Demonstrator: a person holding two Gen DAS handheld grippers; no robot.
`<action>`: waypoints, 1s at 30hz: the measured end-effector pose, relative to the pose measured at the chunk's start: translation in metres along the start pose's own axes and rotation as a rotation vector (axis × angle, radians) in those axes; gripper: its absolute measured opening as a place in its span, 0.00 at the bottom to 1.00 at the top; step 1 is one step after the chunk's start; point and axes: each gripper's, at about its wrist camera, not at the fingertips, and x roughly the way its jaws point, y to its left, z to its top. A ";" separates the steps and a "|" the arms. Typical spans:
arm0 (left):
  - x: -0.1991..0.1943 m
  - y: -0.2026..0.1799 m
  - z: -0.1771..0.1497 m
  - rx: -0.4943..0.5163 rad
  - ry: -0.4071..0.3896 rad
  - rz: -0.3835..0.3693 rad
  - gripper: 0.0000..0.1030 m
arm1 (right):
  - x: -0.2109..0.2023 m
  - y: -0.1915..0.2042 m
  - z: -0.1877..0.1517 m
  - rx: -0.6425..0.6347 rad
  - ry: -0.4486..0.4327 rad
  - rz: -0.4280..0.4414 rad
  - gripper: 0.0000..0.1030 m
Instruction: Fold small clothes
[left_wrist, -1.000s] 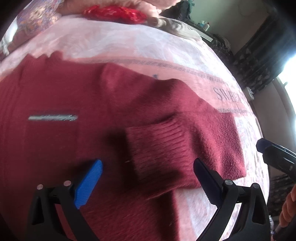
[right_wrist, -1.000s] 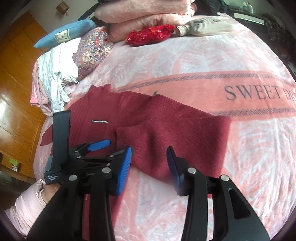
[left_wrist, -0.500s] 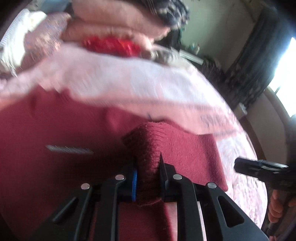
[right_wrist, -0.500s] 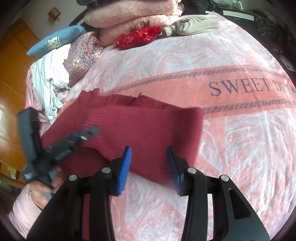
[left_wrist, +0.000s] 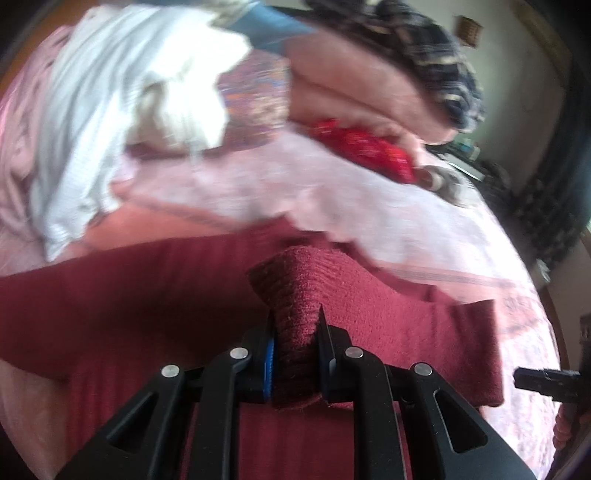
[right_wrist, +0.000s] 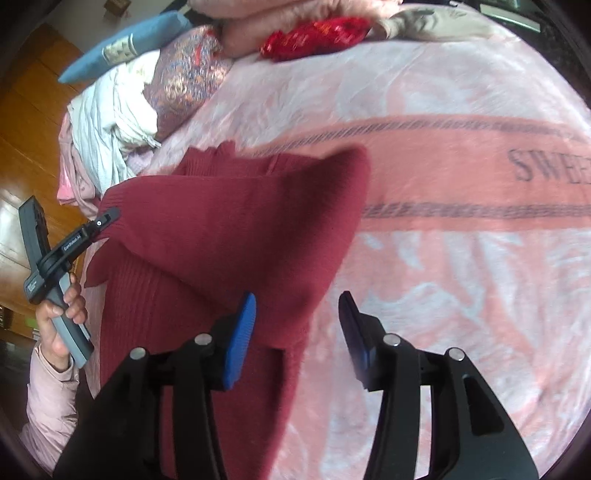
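Observation:
A dark red knitted sweater (right_wrist: 221, 229) lies on the pink bedspread (right_wrist: 461, 295). In the left wrist view my left gripper (left_wrist: 295, 332) is shut on the ribbed cuff (left_wrist: 291, 291) of a sleeve, lifted above the sweater body (left_wrist: 129, 295). The right wrist view shows the left gripper (right_wrist: 109, 216) at the left, pulling the sleeve across the body. My right gripper (right_wrist: 297, 332) hovers over the sweater's lower right edge. Its jaws are opening, and the blue pads (right_wrist: 242, 332) do not press on the cloth below them.
A heap of white and pink clothes (right_wrist: 110, 122) lies at the bed's left edge. Behind it are a patterned pillow (right_wrist: 184, 77) and a blue pillow (right_wrist: 125, 40). Folded pink blankets (left_wrist: 362, 85) and a red cloth (right_wrist: 314, 33) sit at the head. Wooden furniture (right_wrist: 22, 122) stands left.
My left gripper shut on the sleeve cuff, then carried it up and to the left over the sweater. My right gripper shifted toward the sweater's lower edge and its jaws widened.

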 end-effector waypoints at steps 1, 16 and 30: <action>0.004 0.012 -0.001 -0.014 0.008 0.013 0.17 | 0.005 0.002 0.001 0.005 0.008 0.003 0.48; 0.033 0.052 -0.020 0.001 0.118 0.107 0.36 | 0.038 -0.003 0.001 0.057 0.115 -0.120 0.09; -0.005 0.074 -0.027 -0.064 0.127 0.047 0.36 | 0.008 0.041 0.011 -0.058 0.011 -0.131 0.20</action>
